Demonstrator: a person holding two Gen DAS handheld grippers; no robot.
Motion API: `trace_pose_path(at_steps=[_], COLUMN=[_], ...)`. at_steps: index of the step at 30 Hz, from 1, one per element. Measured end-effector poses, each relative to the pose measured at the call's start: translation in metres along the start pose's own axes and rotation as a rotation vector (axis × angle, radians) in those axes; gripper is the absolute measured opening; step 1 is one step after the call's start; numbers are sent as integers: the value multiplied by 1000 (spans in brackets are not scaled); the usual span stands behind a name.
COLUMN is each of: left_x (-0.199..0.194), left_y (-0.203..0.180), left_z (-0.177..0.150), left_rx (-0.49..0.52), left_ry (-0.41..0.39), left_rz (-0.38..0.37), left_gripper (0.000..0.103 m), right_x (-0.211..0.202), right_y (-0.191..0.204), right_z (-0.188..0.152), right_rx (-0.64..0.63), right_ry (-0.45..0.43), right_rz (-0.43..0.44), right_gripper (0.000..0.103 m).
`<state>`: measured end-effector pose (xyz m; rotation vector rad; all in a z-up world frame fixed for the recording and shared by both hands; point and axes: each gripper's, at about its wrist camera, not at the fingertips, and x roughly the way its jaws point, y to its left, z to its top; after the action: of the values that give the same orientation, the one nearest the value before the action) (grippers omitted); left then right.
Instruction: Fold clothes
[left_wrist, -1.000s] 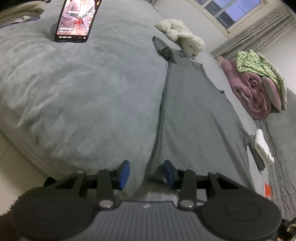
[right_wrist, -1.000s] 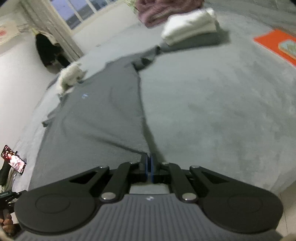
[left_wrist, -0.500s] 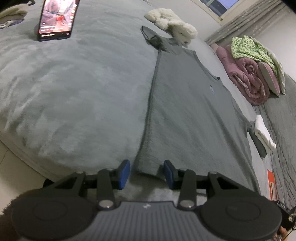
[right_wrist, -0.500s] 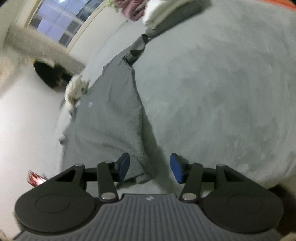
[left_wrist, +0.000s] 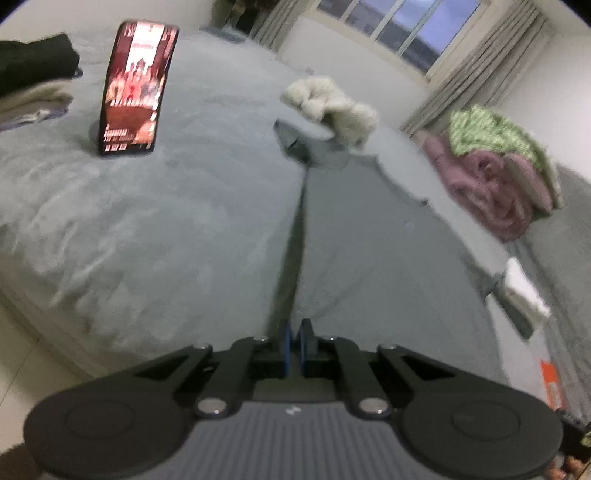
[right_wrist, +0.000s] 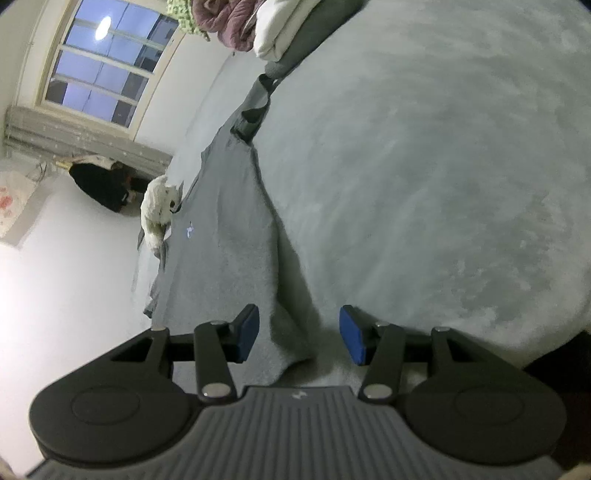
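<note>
A single grey T-shirt (left_wrist: 369, 258) lies spread flat along a grey fleece-covered bed (left_wrist: 166, 221), its hem at the near edge. The left gripper (left_wrist: 294, 334) has just closed and pinches the hem's left corner, the side seam pulled taut. The right gripper (right_wrist: 298, 330) stands with jaws apart, the hem's right corner lying loose between them, untouched. One white plush toy (left_wrist: 332, 107) rests by the far sleeve. Two windows show, one per view. Only the left wrist view shows one propped phone (left_wrist: 136, 88) and an orange item (left_wrist: 550, 384); the folded white cloth (right_wrist: 280, 26) and the pink and green bedding pile (left_wrist: 491, 173) appear in both.
</note>
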<state>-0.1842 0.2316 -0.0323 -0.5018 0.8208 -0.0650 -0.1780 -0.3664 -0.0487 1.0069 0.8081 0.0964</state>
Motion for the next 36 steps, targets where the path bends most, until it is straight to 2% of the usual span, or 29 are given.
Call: trace_pose_path(at_steps=[2,5,7,8,9,12,15,17,19,23,29,32,34,35,36], left_x=[13,30,33,32,27,9,-20,-34,-35,-27,29,31,29,28,27], left_y=[3,3,4,4,2,-4,-8,-13,-17,-20,-1,0,0,1,2], left_z=[-1,-9,-11,-11,-8,0,15,24,25,17,-19,-18,-15,-14,-12], left_rx=[11,43,37,33,30,20,-23,-31,-5,51,89,100,112,118,120], left_ry=[49,81,80,75,61,18,-44,-70,-65,-24,143,145,145,144,144], left_rz=[24,71,72,70,62,35,-53,-85,-71,-15,106,111,114,116,117], left_gripper=[5,6,6,6,5,5,5,5,5,5,5,6,11,18,29], right_x=[4,9,15,19,24,20,-5,-20,-32,-28,14,24,22,21,20], right_y=[3,12,20,23,26,40,57,68,79,79,44,35,40,43,46], right_z=[-1,-7,-11,-13,-15,-16,-8,-2,3,1,-16,-22,-21,-21,-21], right_rx=[-20,-84,-141,-171,-195,-237,-216,-226,-249,-307,-321,-336,-362,-383,-402], right_ry=[5,14,26,39,65,72,22,-10,-37,-20,73,77,73,70,60], right_rz=[-8,-37,-71,-89,-103,-100,-4,25,33,-45,-239,-265,-267,-274,-285], right_gripper=[53,53,42,20,8,8,8,8,8,8,8,7,10,12,16])
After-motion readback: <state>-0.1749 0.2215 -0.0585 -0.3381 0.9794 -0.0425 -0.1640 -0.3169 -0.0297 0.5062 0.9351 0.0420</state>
